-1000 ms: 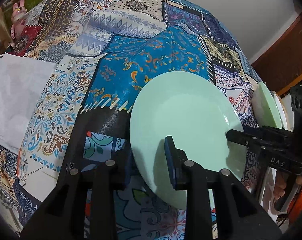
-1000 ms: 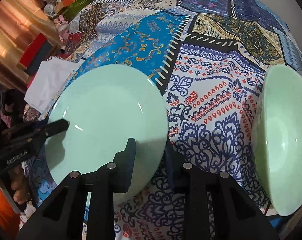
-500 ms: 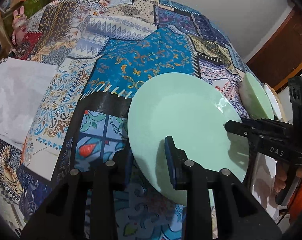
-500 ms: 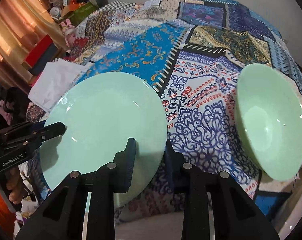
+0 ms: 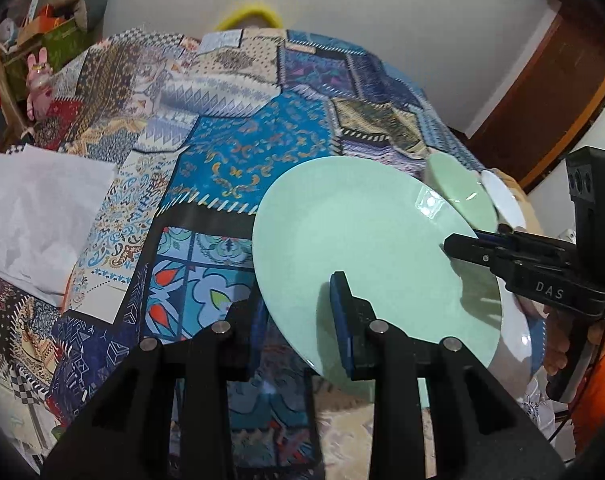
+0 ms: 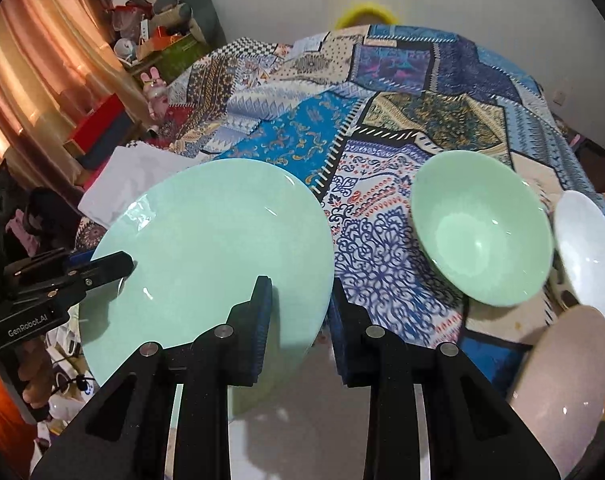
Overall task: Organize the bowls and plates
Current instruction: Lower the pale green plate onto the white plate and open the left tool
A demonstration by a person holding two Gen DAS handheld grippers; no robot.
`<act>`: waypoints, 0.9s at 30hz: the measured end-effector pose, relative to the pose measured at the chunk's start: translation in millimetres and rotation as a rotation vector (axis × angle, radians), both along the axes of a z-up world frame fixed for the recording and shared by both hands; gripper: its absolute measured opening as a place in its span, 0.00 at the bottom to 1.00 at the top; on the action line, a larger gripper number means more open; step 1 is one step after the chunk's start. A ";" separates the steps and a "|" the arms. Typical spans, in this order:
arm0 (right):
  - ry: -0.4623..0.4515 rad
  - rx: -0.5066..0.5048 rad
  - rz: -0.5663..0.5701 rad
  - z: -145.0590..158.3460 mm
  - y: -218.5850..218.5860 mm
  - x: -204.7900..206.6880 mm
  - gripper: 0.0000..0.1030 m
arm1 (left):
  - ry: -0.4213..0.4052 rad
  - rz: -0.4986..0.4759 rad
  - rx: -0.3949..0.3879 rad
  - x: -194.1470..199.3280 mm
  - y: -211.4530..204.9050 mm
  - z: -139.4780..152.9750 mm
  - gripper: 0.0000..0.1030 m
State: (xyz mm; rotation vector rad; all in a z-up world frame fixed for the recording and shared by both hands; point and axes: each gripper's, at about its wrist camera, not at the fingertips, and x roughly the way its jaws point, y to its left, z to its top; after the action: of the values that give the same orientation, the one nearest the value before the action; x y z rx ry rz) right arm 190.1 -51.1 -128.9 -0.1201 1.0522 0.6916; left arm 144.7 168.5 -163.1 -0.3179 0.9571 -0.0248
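A large round pale-green glazed plate (image 5: 366, 248) is held between both grippers above a bench covered with a patchwork cloth of blue, white and gold prints (image 5: 238, 152). The left gripper (image 5: 298, 320) is clamped on the plate's near left rim, one blue-padded finger over the top face and the other under it; the right gripper (image 6: 298, 316) is closed on the opposite rim in the same way. Each gripper shows in the other's view as a black tool biting the plate's far edge. The plate hangs tilted, clear of the cloth. To its right, on the cloth, sit a pale-green ceramic bowl (image 6: 482, 228) and, just beside it, a white bowl (image 6: 586, 248); a pinkish-grey bowl (image 6: 562, 380) lies nearer the bench edge. A sheet of white paper (image 5: 38, 212) rests on the cloth at the left.
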 end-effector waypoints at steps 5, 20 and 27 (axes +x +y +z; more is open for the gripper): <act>-0.018 0.019 -0.012 10.3 -18.1 -13.7 0.24 | -0.019 -0.013 0.008 -10.9 -15.4 14.3 0.28; -0.043 0.067 -0.065 23.2 -71.3 -49.8 0.24 | -0.048 -0.075 0.014 -44.4 -65.9 37.9 0.28; -0.043 0.090 -0.095 20.9 -95.4 -61.8 0.24 | -0.051 -0.112 0.019 -54.5 -89.7 40.0 0.28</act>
State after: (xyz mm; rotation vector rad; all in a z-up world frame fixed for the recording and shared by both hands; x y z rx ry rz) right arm 128.3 -146.6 -108.0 -0.0067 0.9779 0.6462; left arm 90.2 78.8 -123.1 -0.2447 0.9235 -0.1249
